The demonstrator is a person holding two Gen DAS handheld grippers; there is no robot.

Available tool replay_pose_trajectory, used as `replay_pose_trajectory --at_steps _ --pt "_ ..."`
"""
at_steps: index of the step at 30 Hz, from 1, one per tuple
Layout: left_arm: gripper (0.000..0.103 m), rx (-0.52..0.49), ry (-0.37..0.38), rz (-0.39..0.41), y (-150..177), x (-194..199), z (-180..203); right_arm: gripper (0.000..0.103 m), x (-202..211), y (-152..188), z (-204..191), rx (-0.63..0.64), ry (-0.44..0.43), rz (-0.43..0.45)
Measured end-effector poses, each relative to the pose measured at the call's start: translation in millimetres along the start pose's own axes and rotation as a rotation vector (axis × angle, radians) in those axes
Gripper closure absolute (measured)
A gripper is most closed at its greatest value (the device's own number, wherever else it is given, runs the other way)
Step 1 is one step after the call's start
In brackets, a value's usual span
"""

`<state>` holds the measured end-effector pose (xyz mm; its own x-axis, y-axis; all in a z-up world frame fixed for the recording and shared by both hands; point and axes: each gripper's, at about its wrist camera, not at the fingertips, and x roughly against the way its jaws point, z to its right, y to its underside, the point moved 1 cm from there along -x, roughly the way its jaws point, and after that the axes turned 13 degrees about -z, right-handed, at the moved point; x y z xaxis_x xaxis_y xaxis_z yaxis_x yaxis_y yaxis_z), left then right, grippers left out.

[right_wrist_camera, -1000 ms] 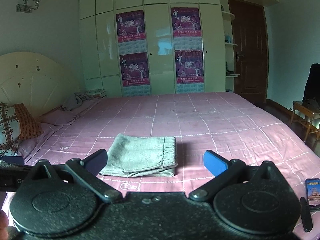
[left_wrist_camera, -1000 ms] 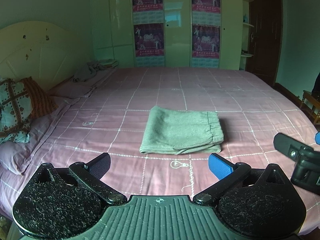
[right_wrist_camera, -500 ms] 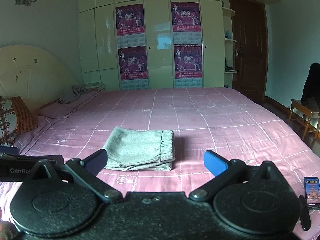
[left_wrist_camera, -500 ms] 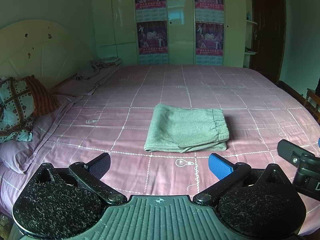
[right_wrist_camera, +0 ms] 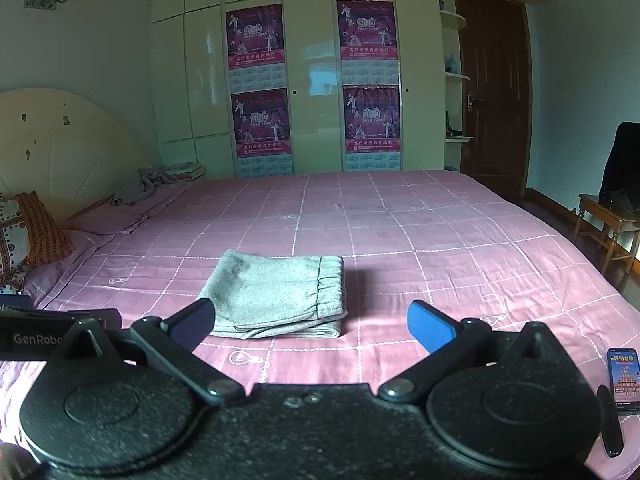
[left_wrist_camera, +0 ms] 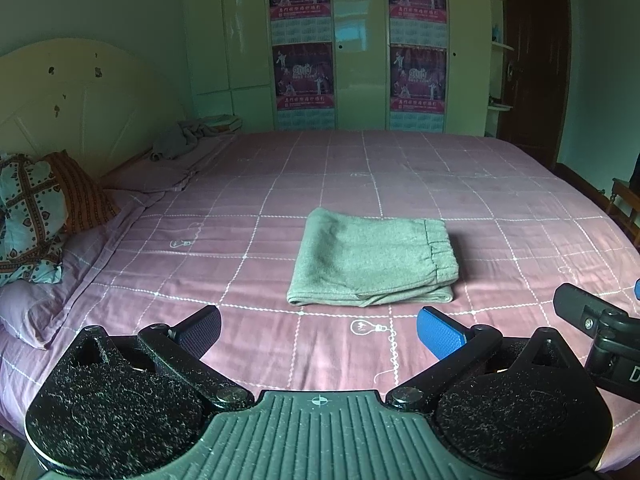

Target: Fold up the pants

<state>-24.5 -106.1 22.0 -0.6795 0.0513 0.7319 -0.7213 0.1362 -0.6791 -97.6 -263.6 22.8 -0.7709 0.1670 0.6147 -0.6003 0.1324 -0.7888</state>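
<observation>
Grey-green pants (left_wrist_camera: 372, 258) lie folded into a compact rectangle on the pink checked bed (left_wrist_camera: 460, 184), waistband to the right. In the right wrist view the same folded pants (right_wrist_camera: 276, 294) rest just beyond the fingers. My left gripper (left_wrist_camera: 318, 332) is open, held back from the near edge of the pants, with nothing between its fingers. My right gripper (right_wrist_camera: 312, 326) is open too, hovering short of the pants and holding nothing. Part of the right gripper's body (left_wrist_camera: 600, 336) shows at the right edge of the left wrist view.
Patterned pillows (left_wrist_camera: 36, 208) and a crumpled grey cloth (left_wrist_camera: 180, 140) lie by the headboard at left. A phone (right_wrist_camera: 622, 376) rests on the bed's near right corner. A wardrobe with posters (right_wrist_camera: 312, 80) stands behind, with a door and a wooden stool (right_wrist_camera: 608, 224) at right.
Both grippers have pulled back and tilted slightly, so the folded pants sit a little farther off in each view. The pants themselves have not moved. Both stay open.
</observation>
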Motion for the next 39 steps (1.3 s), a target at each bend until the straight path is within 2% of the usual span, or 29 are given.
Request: replay_pose_trajectory --at_steps 39 --pt "0.0 -0.003 0.007 -0.004 1.6 -1.9 3.2 0.0 -3.0 3.4 3.0 0.011 -0.007 -0.01"
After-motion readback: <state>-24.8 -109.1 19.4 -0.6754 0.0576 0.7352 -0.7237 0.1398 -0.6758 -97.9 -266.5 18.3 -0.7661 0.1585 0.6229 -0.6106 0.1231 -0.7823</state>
